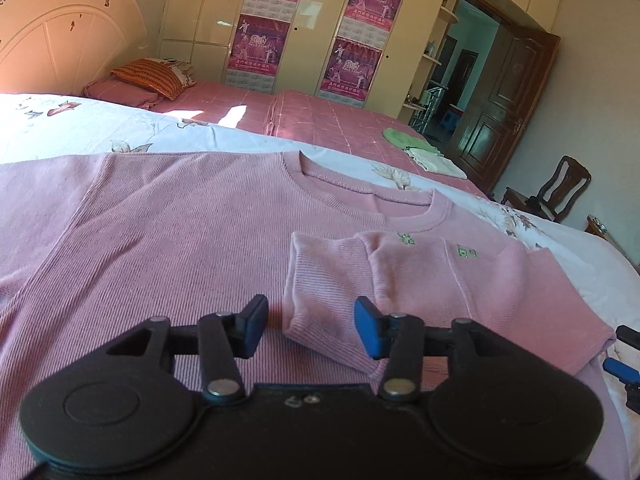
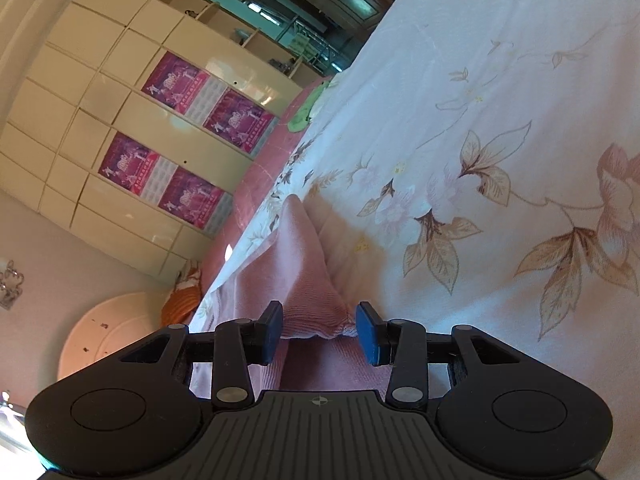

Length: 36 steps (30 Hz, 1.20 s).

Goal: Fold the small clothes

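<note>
A pink ribbed shirt point(image 1: 168, 248) lies spread on the white flowered sheet point(image 1: 80, 124), its neckline toward the far side. One sleeve point(image 1: 320, 276) is folded across the front, cuff toward me. My left gripper point(image 1: 312, 326) hovers open over that cuff, and the blue pads point(image 1: 368, 328) stand clear of the cloth. At the shirt's right hem my right gripper point(image 1: 624, 352) pokes in from the edge. In the rolled right wrist view a ridge of pink shirt point(image 2: 304, 264) runs between the right gripper's point(image 2: 320, 334) pads, which are open, with a slim gap at the right pad.
Beyond the sheet lies a pink checked bedspread point(image 1: 320, 116) with an orange pillow point(image 1: 152, 76), a green cloth point(image 1: 404, 140) and a white folded cloth point(image 1: 436, 164). A cream wardrobe point(image 1: 200, 20), a dark wooden door point(image 1: 504, 108) and a chair point(image 1: 556, 188) stand behind.
</note>
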{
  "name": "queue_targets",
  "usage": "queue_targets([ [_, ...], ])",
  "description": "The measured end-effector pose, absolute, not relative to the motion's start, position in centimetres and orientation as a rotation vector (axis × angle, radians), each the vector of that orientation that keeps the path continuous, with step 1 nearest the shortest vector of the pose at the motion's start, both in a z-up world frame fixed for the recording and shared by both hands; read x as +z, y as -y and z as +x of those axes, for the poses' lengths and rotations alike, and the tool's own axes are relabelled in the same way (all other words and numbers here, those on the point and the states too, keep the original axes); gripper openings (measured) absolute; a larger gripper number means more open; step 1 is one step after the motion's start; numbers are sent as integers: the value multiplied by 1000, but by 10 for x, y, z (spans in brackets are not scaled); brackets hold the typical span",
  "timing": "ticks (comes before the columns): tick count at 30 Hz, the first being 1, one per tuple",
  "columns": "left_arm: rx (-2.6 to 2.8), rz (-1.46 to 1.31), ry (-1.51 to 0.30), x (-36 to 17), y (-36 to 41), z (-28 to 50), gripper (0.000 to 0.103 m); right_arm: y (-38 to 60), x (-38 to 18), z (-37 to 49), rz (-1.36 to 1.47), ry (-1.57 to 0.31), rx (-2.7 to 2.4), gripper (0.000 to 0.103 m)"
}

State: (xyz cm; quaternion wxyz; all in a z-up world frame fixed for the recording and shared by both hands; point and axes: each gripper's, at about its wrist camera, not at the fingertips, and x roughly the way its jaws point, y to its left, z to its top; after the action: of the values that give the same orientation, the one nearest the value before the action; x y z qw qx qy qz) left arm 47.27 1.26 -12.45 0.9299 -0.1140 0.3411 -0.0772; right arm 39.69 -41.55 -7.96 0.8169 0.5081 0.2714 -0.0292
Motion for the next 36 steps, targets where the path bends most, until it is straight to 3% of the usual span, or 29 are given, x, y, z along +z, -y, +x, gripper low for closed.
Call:
queue_targets([
  [4,-184,-284,-728,-132,-16,487,42,419,-85,397,1158,-590,-17,41],
  [8,-195,-316,-733,-134,-19,496,7,427,-97,401,1253,-588,-12,41],
  [14,-168,-256,-554,-106,-23,478,7,434,-97,398,1292,-569,-17,41],
  [20,-144,-231,-644,-125,-32,492,7,437,-102,389,1296,-564,-27,39],
  [21,-143,-219,-650,-129,-32,492,7,436,-98,390,1247,-577,-37,22],
  [23,-141,-208,-656,-133,-32,491,7,431,-92,395,1111,-632,-75,6],
  [26,-139,-190,-660,-136,-30,490,9,421,-84,394,957,-659,-46,5],
  [28,-134,-178,-665,-133,-31,490,22,417,-73,388,885,-682,-29,5],
  [29,-120,-167,-657,-130,-32,489,31,418,-67,383,864,-684,-20,10],
  [30,-116,-158,-639,-128,-33,487,50,419,-61,377,846,-668,-10,25],
  [31,-125,-158,-619,-125,-35,487,57,420,-54,372,820,-631,-4,38],
  [32,-133,-161,-609,-124,-37,489,58,421,-48,371,792,-605,-7,55],
  [36,-148,-148,-657,-127,-31,511,48,424,-43,408,730,-576,18,54],
])
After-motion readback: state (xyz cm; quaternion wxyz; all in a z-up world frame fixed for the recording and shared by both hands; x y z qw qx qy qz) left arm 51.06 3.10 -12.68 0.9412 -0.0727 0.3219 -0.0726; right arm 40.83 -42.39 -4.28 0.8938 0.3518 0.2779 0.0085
